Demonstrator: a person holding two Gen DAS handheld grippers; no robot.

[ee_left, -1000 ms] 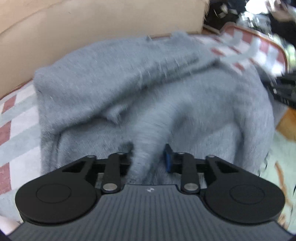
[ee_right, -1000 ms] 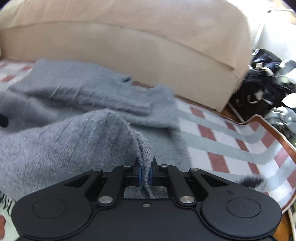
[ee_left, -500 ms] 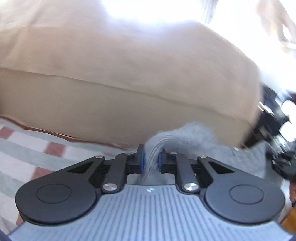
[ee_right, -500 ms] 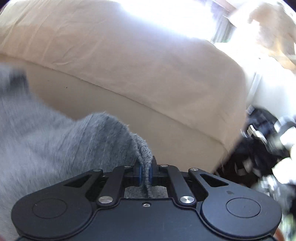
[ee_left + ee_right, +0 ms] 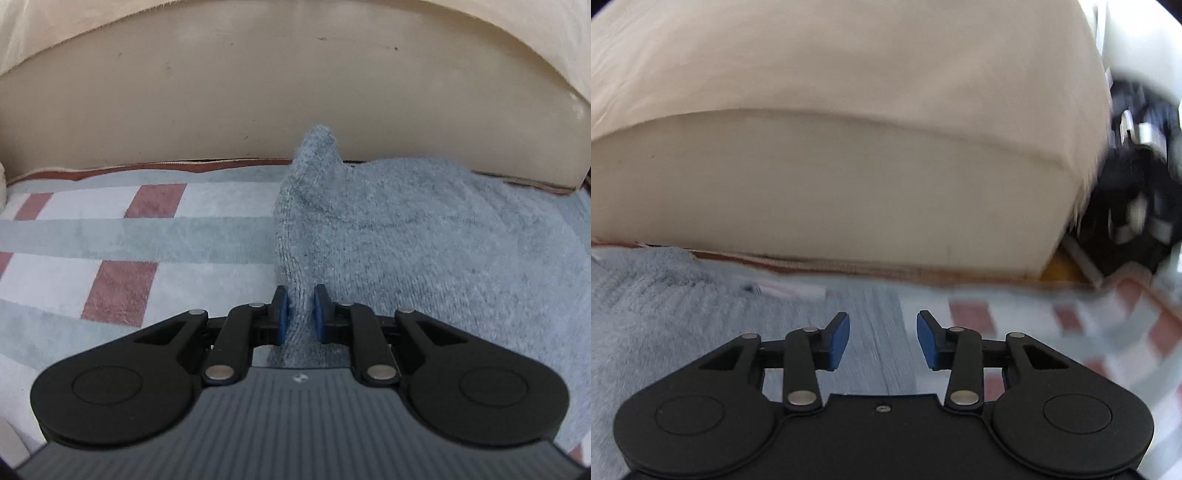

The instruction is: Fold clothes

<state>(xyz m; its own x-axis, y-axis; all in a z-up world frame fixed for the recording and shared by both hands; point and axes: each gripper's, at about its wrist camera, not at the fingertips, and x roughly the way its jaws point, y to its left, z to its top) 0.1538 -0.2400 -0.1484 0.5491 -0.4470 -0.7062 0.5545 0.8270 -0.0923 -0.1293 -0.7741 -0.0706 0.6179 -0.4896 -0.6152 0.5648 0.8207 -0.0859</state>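
A fluffy grey sweater (image 5: 424, 236) lies spread on the checked rug (image 5: 110, 236), reaching to the foot of the sofa. My left gripper (image 5: 299, 314) is shut on a raised fold at the sweater's left edge, and the cloth runs up between the blue pads (image 5: 281, 314). In the right wrist view the sweater (image 5: 665, 314) lies low at the left. My right gripper (image 5: 882, 339) stands open just above the floor beside it, with nothing between its fingers. This view is blurred, and the grey strip under the jaws could be rug or sweater.
A beige sofa (image 5: 258, 92) fills the back of both views, with its base (image 5: 812, 192) close ahead. Dark bags and clutter (image 5: 1137, 192) sit at the far right past the sofa's end. The rug's red, white and grey checks (image 5: 1071, 325) stretch right.
My right gripper has let go of the sweater edge and opened. Both grippers came down from a lift to near the rug by the sofa. The left still holds its fold.
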